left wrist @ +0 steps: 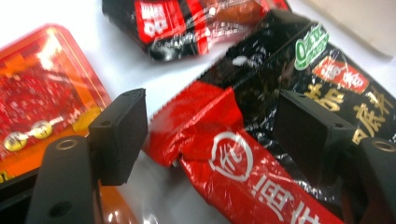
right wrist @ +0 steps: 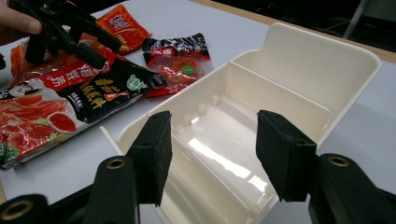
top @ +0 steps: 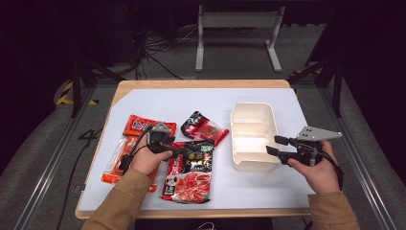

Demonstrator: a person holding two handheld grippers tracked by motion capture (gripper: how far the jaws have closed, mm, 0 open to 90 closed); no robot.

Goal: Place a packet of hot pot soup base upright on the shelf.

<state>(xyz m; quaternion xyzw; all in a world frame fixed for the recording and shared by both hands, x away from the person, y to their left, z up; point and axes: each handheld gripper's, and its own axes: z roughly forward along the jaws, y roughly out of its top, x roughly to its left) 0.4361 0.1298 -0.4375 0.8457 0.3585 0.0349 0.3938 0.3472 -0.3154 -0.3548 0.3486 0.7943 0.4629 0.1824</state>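
The left gripper (top: 178, 151) is spread wide, its jaws straddling the top corner of the large red-and-black pouch (top: 190, 172) without pinching it, seemingly lined up for a grab. The right gripper (top: 277, 145), equally open and empty, hovers at the white divided bin (top: 252, 135), probably to steady it for loading.

bench: light wooden bench (top: 201, 84) under a pale white sheet (top: 172, 103)
right side: cream plastic two-compartment bin (top: 252, 135)
left side: red-and-black sauce pouches, big one (top: 189, 171) overlapping a smaller one (top: 204, 128), plus orange packets (top: 139, 125)
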